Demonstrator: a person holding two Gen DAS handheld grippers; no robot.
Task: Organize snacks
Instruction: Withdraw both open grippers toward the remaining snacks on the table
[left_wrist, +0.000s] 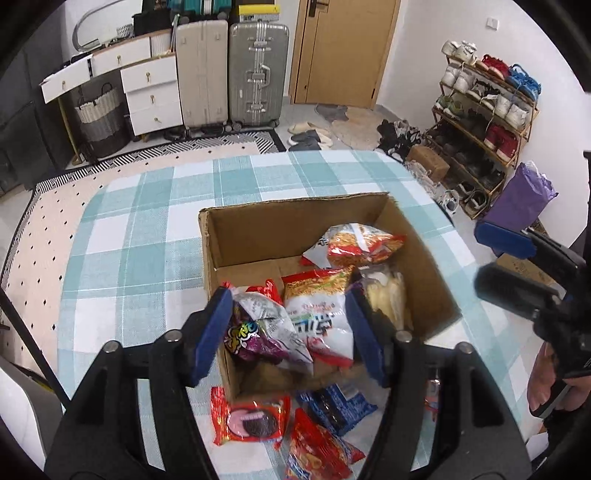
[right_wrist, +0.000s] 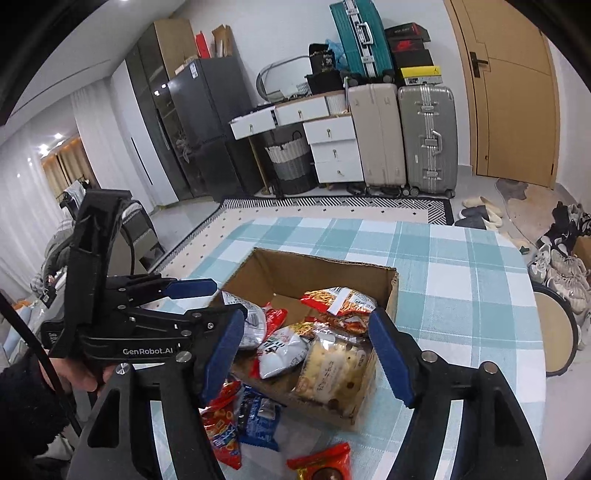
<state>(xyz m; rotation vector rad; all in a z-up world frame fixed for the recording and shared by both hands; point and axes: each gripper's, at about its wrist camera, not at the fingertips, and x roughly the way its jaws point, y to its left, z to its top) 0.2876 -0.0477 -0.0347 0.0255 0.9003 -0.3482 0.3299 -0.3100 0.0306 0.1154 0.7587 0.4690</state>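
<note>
An open cardboard box (left_wrist: 258, 236) stands on the checked tablecloth and holds several snack packets. Among them are a purple packet (left_wrist: 255, 338), a white and orange packet (left_wrist: 317, 306) and a clear bag of pale biscuits (right_wrist: 332, 369). My left gripper (left_wrist: 290, 332) hangs open over the box's near end, its pads apart from the purple packet lying below. My right gripper (right_wrist: 308, 350) is open above the biscuit bag, gripping nothing. In front of the box lie a red cookie packet (left_wrist: 251, 421), a blue packet (left_wrist: 336, 406) and a red packet (left_wrist: 317, 450).
The table (left_wrist: 147, 221) has a teal checked cloth. A round stool (right_wrist: 554, 332) stands at its right side. On the floor beyond are suitcases (left_wrist: 258, 74), a white drawer unit (left_wrist: 151, 96), a shoe rack (left_wrist: 484, 122) and a purple bag (left_wrist: 521, 199).
</note>
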